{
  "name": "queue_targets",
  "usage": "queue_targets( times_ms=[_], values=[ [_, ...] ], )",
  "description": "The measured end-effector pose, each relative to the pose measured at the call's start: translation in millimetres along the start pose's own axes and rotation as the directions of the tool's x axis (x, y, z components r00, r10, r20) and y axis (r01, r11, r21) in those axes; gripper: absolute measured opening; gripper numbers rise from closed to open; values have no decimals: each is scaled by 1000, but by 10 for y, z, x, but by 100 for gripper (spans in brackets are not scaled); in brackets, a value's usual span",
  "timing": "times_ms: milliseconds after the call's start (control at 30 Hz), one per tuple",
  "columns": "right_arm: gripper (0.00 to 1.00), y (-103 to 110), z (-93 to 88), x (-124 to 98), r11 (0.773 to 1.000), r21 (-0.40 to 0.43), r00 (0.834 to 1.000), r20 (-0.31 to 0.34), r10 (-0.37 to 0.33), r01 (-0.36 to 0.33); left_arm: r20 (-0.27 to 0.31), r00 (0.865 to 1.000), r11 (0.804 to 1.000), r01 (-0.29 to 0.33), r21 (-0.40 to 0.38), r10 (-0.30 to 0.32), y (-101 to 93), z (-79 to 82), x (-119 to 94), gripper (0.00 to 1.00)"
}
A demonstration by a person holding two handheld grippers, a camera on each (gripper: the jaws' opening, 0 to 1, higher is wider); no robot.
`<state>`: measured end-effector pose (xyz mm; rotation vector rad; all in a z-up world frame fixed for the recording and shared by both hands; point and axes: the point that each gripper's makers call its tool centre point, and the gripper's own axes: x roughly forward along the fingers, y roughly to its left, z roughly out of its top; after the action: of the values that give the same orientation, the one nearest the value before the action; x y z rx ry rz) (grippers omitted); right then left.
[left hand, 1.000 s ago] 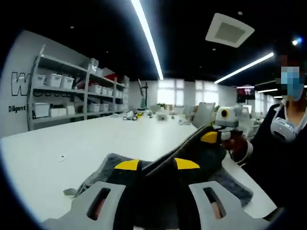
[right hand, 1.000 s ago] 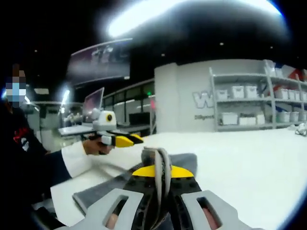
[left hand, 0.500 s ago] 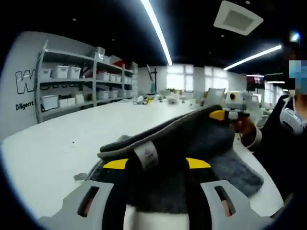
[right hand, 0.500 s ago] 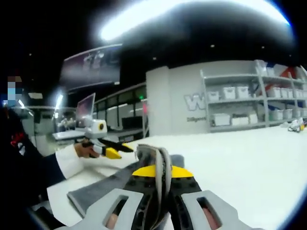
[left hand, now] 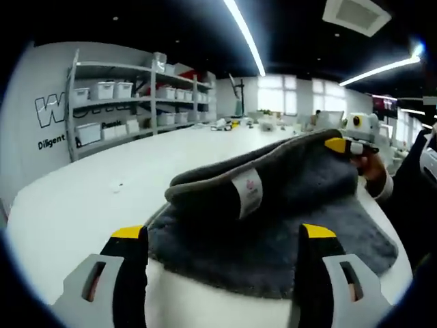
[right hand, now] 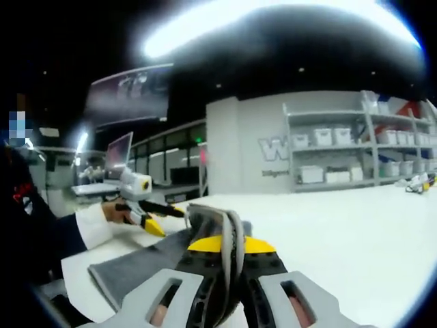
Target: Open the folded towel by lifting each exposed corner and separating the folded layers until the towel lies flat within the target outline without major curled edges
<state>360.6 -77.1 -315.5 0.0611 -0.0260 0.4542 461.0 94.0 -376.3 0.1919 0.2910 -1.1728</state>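
Main risk: towel [left hand: 287, 212] is only pinned on one side. Right gripper [right hand: 225, 247] has its jaws pressed together on a bunched corner of it; left gripper [left hand: 224, 236] has its jaws spread wide with the cloth lying between and beyond them, not pinched. If the right keeps lifting or pulling alone, my guess is the free side drags, the top layer flops back over, and the edge curls instead of laying flat.

Second risk: the pinch looks like it holds several layers at once. Pulling that won't separate them, it'll just move the whole stack.

No target outline visible on the table [left hand: 102, 198], so placement drift can't be checked from here.

Towel position: grey, on the white table near the person's edge, upper layer raised in a fold with a white tag [left hand: 247, 192] showing toward the left gripper.

Pose: left gripper low, just above the table, aimed across the towel. Right gripper also low, at the opposite side, aimed back over the cloth. In the right gripper view the left one sits in a hand [right hand: 115, 212] with a white cuff, close to the towel's far edge.
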Motion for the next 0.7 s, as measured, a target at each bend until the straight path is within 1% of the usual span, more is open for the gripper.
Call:
queue_targets(
  times_ms=[67,133,200,300,400,467,533,600,633,700],
  values=[
    [1,-4,8,-10,1000,-1,1000,3,2,-2,4,1000,1000,20,-17,-20,-48,-20,14,93],
    [1,1,11,-15,1000,-5,1000,2,7,-7,0,1000,1000,27,-14,-27,-88,-43,45,95],
    [1,1,14,-15,1000,-10,1000,2,12,-12,-15,999,999,36,-5,-36,-127,-80,60,93],
    [1,-18,23,-26,1000,-6,1000,5,15,-15,-26,998,998,55,-28,-56,-174,-108,69,90],
    [1,-63,27,-49,1000,-2,1000,11,6,-6,-45,998,998,51,-30,-52,-194,-154,80,87],
    [1,-96,20,-65,1000,1,1000,12,-2,2,-60,997,999,49,-21,-50,-268,-173,123,87],
    [1,-121,9,-81,1000,1,1000,10,-10,10,-84,996,1000,31,-4,-31,-192,-203,145,87],
    [1,-142,-2,-108,1000,-2,1000,8,-18,18,-90,996,1000,25,3,-25,-194,-219,158,88],
    [1,-148,-16,-126,1000,-6,1000,4,-21,21,-94,995,1000,20,7,-19,-146,-217,167,89],
    [1,-171,-40,-174,999,-10,999,1,-32,32,-99,995,1000,18,19,-16,-120,-213,173,90]
  ],
)
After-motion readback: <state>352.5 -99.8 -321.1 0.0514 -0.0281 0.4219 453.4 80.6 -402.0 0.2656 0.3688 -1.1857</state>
